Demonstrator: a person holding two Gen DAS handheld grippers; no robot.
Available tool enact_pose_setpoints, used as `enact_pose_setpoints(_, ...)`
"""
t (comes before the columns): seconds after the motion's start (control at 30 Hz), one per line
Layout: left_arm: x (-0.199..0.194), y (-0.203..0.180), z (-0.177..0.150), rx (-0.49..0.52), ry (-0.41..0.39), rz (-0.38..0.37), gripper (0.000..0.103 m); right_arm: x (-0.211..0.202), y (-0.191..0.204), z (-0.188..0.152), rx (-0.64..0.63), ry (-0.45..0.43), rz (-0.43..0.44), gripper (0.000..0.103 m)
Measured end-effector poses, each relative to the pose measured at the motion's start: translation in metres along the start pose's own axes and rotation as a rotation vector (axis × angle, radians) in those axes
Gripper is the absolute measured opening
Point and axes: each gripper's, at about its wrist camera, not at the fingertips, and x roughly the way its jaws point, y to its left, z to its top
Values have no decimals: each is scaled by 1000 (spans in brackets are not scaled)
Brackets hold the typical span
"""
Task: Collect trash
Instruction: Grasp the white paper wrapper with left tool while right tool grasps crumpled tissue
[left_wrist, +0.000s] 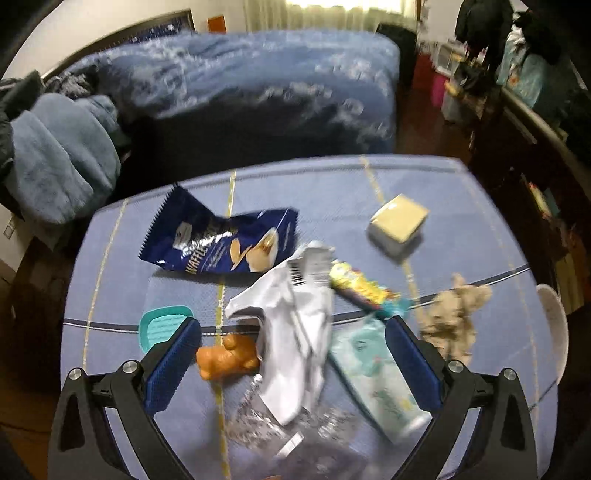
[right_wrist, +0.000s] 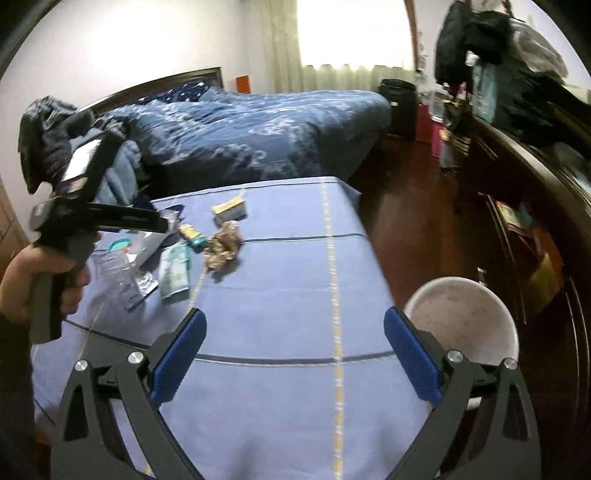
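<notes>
Blue woven tablecloth with yellow stripes (left_wrist: 314, 192) covers the table, trash clustered on its left half; round white plastic bin (right_wrist: 461, 325) sits off the right edge, near the right gripper (right_wrist: 295, 354), whose jaws are spread wide with nothing between. Left gripper (left_wrist: 291, 362) hovers over the pile, jaws released, nothing pinched. Dark blue foil snack bag (left_wrist: 221, 240) lies far left: light, crinkly, slippery, probably best pinched at a flat edge. Crumpled white plastic wrapper (left_wrist: 295, 332) in the middle looks thin and soft; grab a raised fold. Pale green soft wipes pack (left_wrist: 373, 373) to its right, squashy. Tan crumpled paper wad (left_wrist: 454, 317) far right, light and compressible. Beige boxy block (left_wrist: 399, 221) beyond. Orange plastic animal toy (left_wrist: 225, 356), rigid.
</notes>
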Motion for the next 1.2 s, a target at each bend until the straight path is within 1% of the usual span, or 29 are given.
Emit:
enact_pose_setpoints(0.13, 20, 5, 8, 10, 37, 9, 98, 11, 14, 9, -26, 4, 11, 97)
enact_pose_setpoints(0.2, 27, 9, 12, 6, 43, 0, 87, 18, 21, 14, -39, 5, 26, 97)
enact_pose_setpoints(0.23, 29, 11, 10, 1, 44, -11, 73, 22, 25, 17, -46, 7, 34, 97)
enact_pose_setpoints(0.27, 30, 13, 10, -3, 46, -21, 64, 27, 29, 21, -50, 7, 42, 97)
enact_pose_setpoints(0.37, 26, 17, 7, -4, 7, -33, 61, 41, 38, 29, -52, 14, 52, 97)
enact_pose_setpoints(0.43, 18, 16, -1, -9, -32, -30, 60, 55, 43, 37, -47, 27, 63, 97)
enact_pose_setpoints(0.6, -8, 30, -5, -35, -135, -31, 60, 98, 53, 55, -16, 87, 67, 96)
enact_pose_setpoints(0.67, -18, 37, -7, -53, -169, -42, 60, 115, 56, 61, 1, 109, 66, 94)
enact_pose_setpoints(0.73, -26, 45, -8, -72, -190, -52, 60, 130, 59, 65, 13, 137, 60, 86)
enact_pose_setpoints(0.87, -33, 57, -11, -99, -217, -78, 62, 158, 67, 69, 4, 193, 24, 77)
enact_pose_setpoints(0.9, -34, 59, -13, -104, -220, -82, 62, 164, 69, 68, -2, 206, 19, 72)
enact_pose_setpoints(0.97, -33, 64, -15, -114, -220, -89, 62, 172, 71, 66, -6, 233, 11, 61)
enact_pose_setpoints(1.0, -33, 66, -17, -119, -219, -94, 62, 176, 72, 65, -5, 247, 17, 49)
enact_pose_setpoints(1.03, -33, 68, -19, -124, -219, -98, 62, 179, 72, 65, -1, 254, 21, 39)
enact_pose_setpoints(1.1, -35, 73, -22, -135, -224, -100, 62, 176, 73, 64, -20, 231, -9, 24)
enact_pose_setpoints(1.2, -38, 77, -25, -153, -233, -104, 62, 169, 72, 65, -22, 211, -12, 24)
